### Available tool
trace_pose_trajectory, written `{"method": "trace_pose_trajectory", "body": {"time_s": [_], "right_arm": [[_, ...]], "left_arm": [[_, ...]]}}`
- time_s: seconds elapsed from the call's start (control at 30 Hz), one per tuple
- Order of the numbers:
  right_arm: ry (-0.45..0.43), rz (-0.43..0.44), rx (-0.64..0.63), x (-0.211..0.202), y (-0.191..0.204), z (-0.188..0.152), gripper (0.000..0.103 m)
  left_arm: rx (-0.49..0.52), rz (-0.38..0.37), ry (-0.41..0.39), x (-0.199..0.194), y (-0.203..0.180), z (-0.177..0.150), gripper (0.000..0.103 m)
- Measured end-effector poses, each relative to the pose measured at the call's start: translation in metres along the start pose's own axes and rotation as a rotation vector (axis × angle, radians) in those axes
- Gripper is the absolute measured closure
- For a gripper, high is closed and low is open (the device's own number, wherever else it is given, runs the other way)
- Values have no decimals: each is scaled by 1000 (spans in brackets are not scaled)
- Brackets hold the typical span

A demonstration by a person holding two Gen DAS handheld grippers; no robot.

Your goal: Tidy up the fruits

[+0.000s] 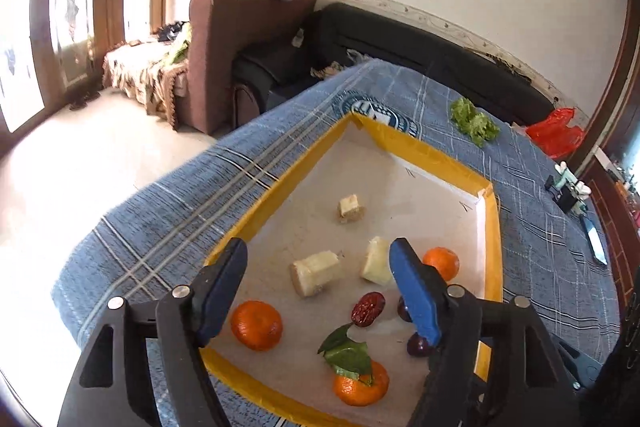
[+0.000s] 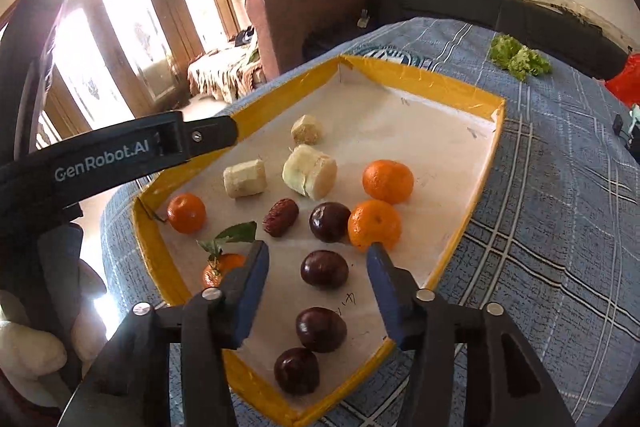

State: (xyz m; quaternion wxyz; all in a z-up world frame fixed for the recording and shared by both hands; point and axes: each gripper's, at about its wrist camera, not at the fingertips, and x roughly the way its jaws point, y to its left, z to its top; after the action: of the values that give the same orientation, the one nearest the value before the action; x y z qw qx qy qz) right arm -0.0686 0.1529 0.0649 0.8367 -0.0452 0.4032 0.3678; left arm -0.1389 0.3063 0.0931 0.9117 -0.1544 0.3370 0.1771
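Note:
A shallow white tray with a yellow rim (image 2: pixel 436 83) (image 1: pixel 420 151) lies on a blue plaid cloth. It holds several tangerines (image 2: pixel 387 181), one with green leaves (image 1: pixel 360 383), several dark plums (image 2: pixel 324 269), a red date (image 2: pixel 281 211) (image 1: pixel 368 309) and three pale cut sugarcane pieces (image 2: pixel 310 171) (image 1: pixel 317 273). My left gripper (image 1: pixel 320 291) is open and empty above the tray, over the date and sugarcane. My right gripper (image 2: pixel 316 291) is open and empty, hovering over a plum near the tray's near end. The left gripper's body (image 2: pixel 120 155) shows at the left of the right wrist view.
A green lettuce leaf (image 1: pixel 474 121) (image 2: pixel 518 59) lies on the cloth beyond the tray. A red plastic bag (image 1: pixel 556 133) and small black clips (image 1: pixel 568 191) sit at the right edge. A brown armchair (image 1: pixel 240 43) and a black sofa stand behind the table.

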Motion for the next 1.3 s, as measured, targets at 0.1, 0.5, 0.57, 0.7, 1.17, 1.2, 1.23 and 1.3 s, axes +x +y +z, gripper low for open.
{"method": "trace_pose_trajectory", "body": {"time_s": [0.1,0.5,0.57,0.7,1.17,1.2,1.23,1.3], "right_arm": [[-27,-14,19,-13,-2,-3,44],[-123,-100,142,-69,-29,-30,31],[-135,-117,161,-77,-34,-35,30],[-164,-151,181,-95,-39,-44,28],[-255,-229,180,-137,-31,-63,11],[-259,-232,182,-139,-32,-63,10],[-265,-237,185,-141,-32,-64,9],[-270,-244,188,-144,-34,-65,9]], "left_arm": [[23,56,-47,-13,-7,1,22],[151,121,-199,-77,-53,-14,5],[167,117,-205,-86,-60,-17,4],[192,111,-227,-104,-72,-24,4],[204,99,-337,-157,-89,-44,0],[198,98,-340,-159,-89,-45,0],[195,95,-341,-161,-89,-45,0],[193,90,-343,-162,-90,-46,0]]}}
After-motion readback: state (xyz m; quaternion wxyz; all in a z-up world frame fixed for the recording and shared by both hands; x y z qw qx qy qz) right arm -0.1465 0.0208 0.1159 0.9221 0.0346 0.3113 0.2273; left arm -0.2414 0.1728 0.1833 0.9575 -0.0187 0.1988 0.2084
